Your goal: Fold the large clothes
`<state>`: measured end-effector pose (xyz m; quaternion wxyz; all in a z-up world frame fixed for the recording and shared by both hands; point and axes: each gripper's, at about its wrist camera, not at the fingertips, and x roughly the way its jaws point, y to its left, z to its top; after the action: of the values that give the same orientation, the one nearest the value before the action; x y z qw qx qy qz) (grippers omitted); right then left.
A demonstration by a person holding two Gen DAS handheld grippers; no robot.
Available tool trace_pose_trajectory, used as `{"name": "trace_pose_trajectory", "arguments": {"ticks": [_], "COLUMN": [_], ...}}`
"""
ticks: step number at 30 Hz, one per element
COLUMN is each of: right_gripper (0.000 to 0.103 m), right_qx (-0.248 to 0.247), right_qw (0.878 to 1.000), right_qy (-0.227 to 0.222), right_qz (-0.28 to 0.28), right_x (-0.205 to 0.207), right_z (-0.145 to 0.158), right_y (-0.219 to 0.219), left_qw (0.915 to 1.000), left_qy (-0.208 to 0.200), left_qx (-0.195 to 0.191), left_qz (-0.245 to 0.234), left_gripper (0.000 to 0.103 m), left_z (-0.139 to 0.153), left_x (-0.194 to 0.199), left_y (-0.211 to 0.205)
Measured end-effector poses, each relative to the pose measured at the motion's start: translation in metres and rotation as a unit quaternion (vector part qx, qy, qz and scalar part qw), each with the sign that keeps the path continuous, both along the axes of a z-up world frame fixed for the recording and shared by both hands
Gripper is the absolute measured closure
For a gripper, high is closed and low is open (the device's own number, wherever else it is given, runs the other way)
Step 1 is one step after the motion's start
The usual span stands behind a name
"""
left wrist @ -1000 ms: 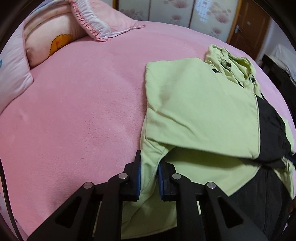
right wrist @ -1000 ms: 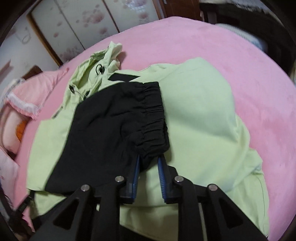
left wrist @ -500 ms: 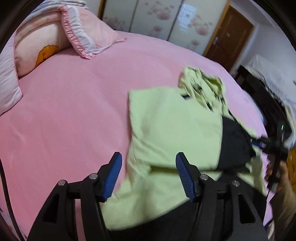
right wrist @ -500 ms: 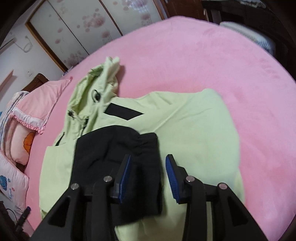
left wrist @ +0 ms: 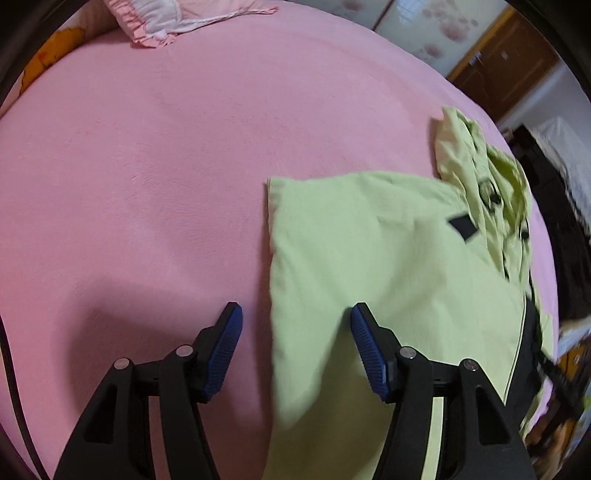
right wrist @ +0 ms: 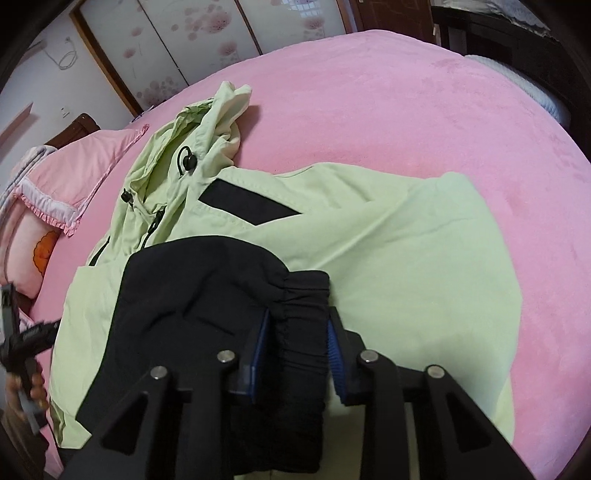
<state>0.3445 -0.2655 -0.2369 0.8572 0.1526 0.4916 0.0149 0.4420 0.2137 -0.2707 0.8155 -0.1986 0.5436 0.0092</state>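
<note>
A light green hooded jacket [left wrist: 373, 258] lies partly folded on the pink bed [left wrist: 147, 166], its hood [left wrist: 480, 173] bunched at the far end. It also shows in the right wrist view [right wrist: 406, 240]. A black elastic-cuffed sleeve [right wrist: 207, 295] lies folded across its middle. My left gripper [left wrist: 295, 332] is open and empty above the jacket's left edge. My right gripper [right wrist: 295, 339] is open with its jaws on either side of the black cuff [right wrist: 303, 295], not closed on it.
Pink frilled pillows [right wrist: 74, 177] lie at the head of the bed, also in the left wrist view [left wrist: 166, 18]. Flowered sliding doors [right wrist: 207, 40] and a wooden door [left wrist: 506, 62] stand behind. Dark furniture [left wrist: 565, 236] is beside the bed.
Both grippers let go: the left released the green hem, the right released the black cuff. Both opened and lifted back from the jacket; the left swung toward the jacket's left edge.
</note>
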Motion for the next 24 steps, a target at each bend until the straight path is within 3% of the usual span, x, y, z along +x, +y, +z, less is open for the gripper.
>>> {"name": "trace_pose_trajectory", "arguments": {"ticks": [2, 4, 8, 11, 15, 17, 20, 24], "right_gripper": [0.078, 0.081, 0.083, 0.083, 0.083, 0.083, 0.079, 0.076], "right_qx": [-0.006, -0.019, -0.037, -0.059, -0.115, -0.139, -0.149, -0.145], "right_qw": [1.0, 1.0, 0.997, 0.994, 0.988, 0.986, 0.987, 0.988], "right_qy": [-0.006, -0.018, -0.057, -0.086, -0.091, -0.078, -0.052, -0.038], "right_qz": [-0.001, -0.005, -0.025, -0.039, -0.046, -0.044, -0.039, -0.036], "right_x": [-0.004, -0.01, -0.029, -0.046, -0.05, -0.042, -0.033, -0.034], "right_z": [0.002, 0.007, 0.026, 0.038, 0.029, 0.015, -0.004, 0.005], "right_y": [0.0, 0.002, 0.007, 0.014, 0.028, 0.032, 0.032, 0.03], "left_qw": [0.9999, 0.9993, 0.9916, 0.9846, 0.9792, 0.9681, 0.9711, 0.9744], "left_qy": [-0.009, -0.009, -0.061, -0.089, -0.09, -0.075, -0.036, -0.04], "left_qx": [0.002, 0.034, 0.113, 0.15, 0.181, 0.238, 0.228, 0.215], "left_qz": [0.006, 0.008, 0.013, 0.017, 0.013, 0.027, 0.06, 0.053], "left_gripper": [0.096, 0.098, 0.099, 0.1, 0.101, 0.103, 0.103, 0.097], "left_z": [0.003, 0.008, 0.031, 0.042, 0.038, 0.028, 0.015, 0.026], "left_x": [0.006, 0.008, -0.002, -0.005, -0.002, 0.005, 0.005, -0.008], "left_y": [0.0, -0.004, -0.019, -0.027, -0.024, -0.02, 0.013, 0.029]}}
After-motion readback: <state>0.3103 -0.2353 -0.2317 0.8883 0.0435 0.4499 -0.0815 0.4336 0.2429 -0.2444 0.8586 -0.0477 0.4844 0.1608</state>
